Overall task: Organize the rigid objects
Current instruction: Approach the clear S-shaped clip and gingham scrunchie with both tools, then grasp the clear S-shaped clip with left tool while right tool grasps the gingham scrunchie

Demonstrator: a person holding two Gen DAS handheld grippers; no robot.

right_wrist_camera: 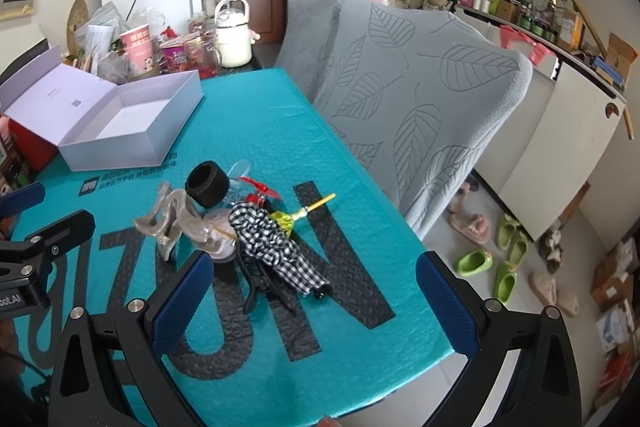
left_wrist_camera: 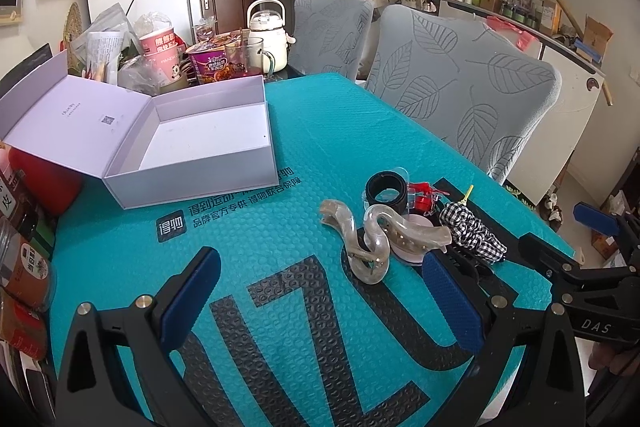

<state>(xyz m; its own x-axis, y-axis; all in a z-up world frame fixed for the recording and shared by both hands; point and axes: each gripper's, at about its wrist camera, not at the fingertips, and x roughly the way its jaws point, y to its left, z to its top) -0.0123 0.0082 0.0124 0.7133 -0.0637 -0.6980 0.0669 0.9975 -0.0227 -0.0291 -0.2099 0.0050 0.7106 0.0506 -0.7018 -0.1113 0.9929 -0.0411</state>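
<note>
Approach stage, I judged: left gripper (left_wrist_camera: 320, 307) and right gripper (right_wrist_camera: 308, 299) both gaped empty; next, grip the clear hair claw (left_wrist_camera: 370, 243) (box (left_wrist_camera: 192, 163) waited open).

Pink disc (left_wrist_camera: 408, 251): mostly hidden under the translucent hair claw (left_wrist_camera: 372, 239).
Box lid print (left_wrist_camera: 106, 119): too small to read.
Red container (left_wrist_camera: 44, 179): cut off behind the white box (left_wrist_camera: 192, 171).

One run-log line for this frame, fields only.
left gripper: open, empty | right gripper: open, empty | white box: lid open, nothing inside | clear hair claw, black ring, checked scrunchie: piled on teal mat
</note>
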